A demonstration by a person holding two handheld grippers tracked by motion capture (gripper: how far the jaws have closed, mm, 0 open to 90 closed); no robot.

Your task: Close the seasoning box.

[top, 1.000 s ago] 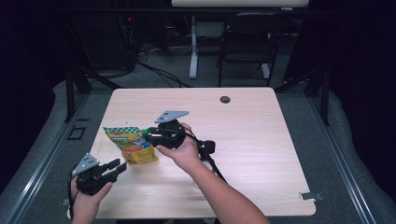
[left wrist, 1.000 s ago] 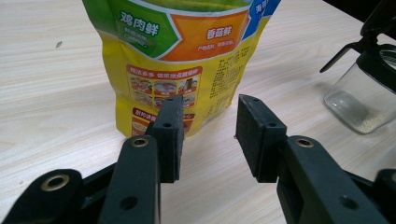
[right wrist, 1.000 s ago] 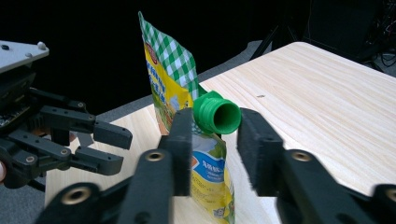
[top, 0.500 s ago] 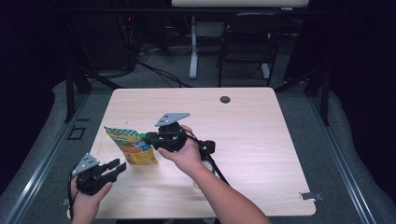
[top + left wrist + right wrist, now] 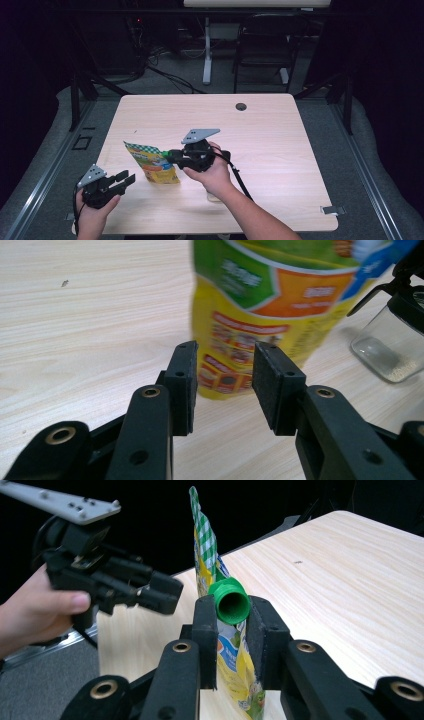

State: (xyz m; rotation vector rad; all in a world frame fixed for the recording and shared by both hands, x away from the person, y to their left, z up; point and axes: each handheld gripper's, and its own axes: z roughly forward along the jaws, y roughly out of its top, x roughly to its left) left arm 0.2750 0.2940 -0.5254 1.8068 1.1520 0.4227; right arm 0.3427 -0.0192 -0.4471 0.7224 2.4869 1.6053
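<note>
A yellow and green spouted pouch (image 5: 152, 162) stands left of the middle of the wooden table (image 5: 280, 150). My right gripper (image 5: 170, 156) is shut on its neck just under the green cap (image 5: 231, 601). Its jaws have just been closing, with the pouch (image 5: 202, 535) between the pads of this gripper (image 5: 232, 630). My left gripper (image 5: 126, 179) hovers near the table's front left corner, open, pointing at the pouch (image 5: 260, 305). Nothing lies between the pads of the left gripper (image 5: 222, 385). In the right gripper view the left gripper (image 5: 165, 597) sits just left of the pouch.
A clear glass jar (image 5: 380, 347) stands on the table behind the pouch, under the right hand. A dark cable hole (image 5: 241, 106) sits near the table's far edge. A chair (image 5: 262, 45) and desk legs stand beyond the table.
The right gripper has shifted a little to the right and toward the person, taking the pouch along. The left gripper has stayed where it was.
</note>
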